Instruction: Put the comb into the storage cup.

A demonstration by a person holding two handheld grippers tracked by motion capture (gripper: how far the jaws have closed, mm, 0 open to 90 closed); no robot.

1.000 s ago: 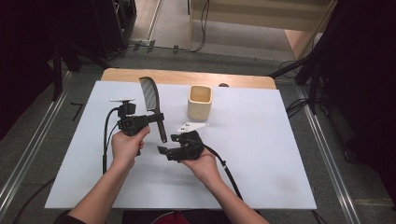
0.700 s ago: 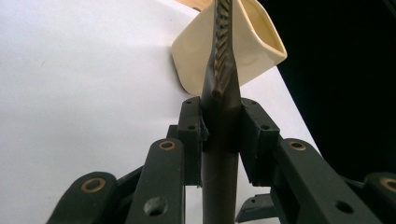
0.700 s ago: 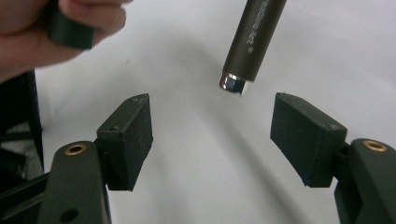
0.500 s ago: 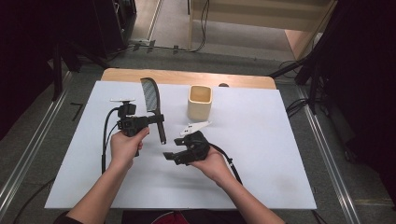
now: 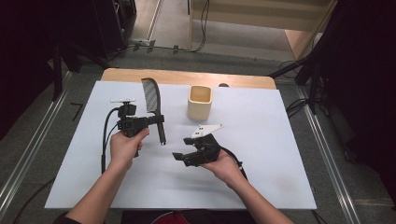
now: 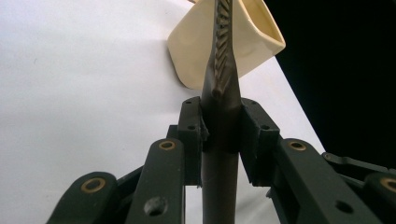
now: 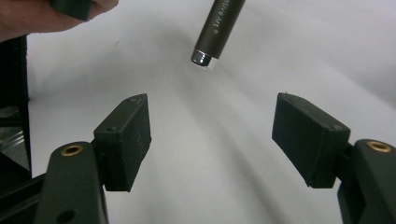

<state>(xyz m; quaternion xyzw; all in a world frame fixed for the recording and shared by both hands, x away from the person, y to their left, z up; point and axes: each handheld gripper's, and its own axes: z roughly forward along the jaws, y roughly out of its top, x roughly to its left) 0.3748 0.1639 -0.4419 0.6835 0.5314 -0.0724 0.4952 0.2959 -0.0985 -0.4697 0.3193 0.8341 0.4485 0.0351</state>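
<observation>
Left tool (image 5: 156, 120) is clenched on the handle of a dark comb (image 5: 152, 100), holding it above the white worktop (image 5: 280, 140), teeth end pointing away from the person and just left of a cream cup (image 5: 200, 101). Right tool (image 5: 180, 156) is released, its jaws spread wide with nothing between them, below the comb's handle tip (image 7: 204, 59).
</observation>
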